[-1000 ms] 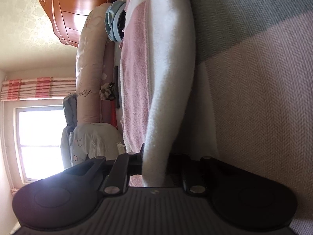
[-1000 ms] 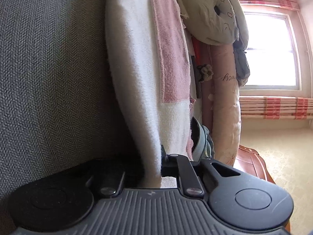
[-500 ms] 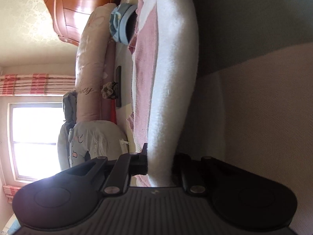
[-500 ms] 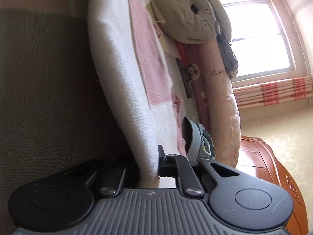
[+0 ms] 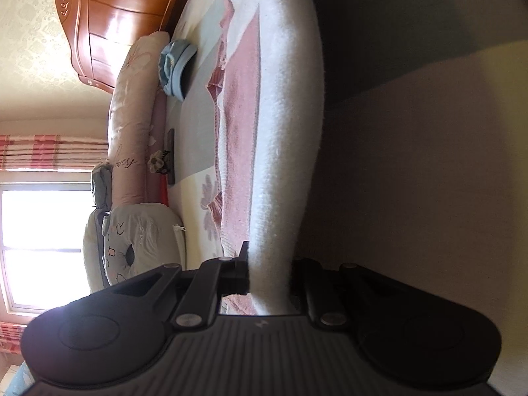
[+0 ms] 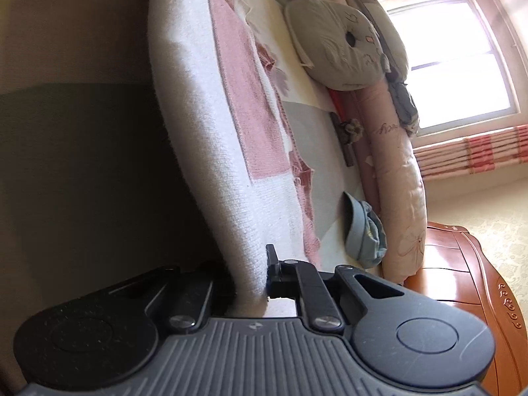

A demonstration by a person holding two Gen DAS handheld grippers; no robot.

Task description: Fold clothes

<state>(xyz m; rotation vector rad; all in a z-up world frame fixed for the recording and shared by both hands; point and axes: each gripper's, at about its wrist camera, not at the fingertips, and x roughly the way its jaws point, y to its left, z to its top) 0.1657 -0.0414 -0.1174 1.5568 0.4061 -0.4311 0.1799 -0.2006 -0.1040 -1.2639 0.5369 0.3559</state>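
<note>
A white and pink knit garment [image 5: 283, 125] lies stretched across the bed; it also shows in the right wrist view [image 6: 211, 125]. My left gripper [image 5: 269, 274] is shut on one end of its thick white fold. My right gripper [image 6: 252, 280] is shut on the other end of the same fold. Both views are rolled sideways. The fold hangs taut between the two grippers, lifted off the bedspread, with the pink panel [image 5: 239, 151] lying behind it.
A grey and cream bedspread [image 5: 429, 165] fills the near side. A long pink bolster [image 5: 132, 125], a cat-face cushion [image 6: 343, 43], a blue cap [image 6: 363, 234] and a dark remote [image 5: 170, 155] lie at the bed's far side. A wooden headboard [image 5: 122, 10] and a bright window [image 6: 455, 59] stand beyond.
Both grippers have risen and tilted with the fold held between them. The bedspread has dropped away and gone into shadow, and more of the far side of the bed shows.
</note>
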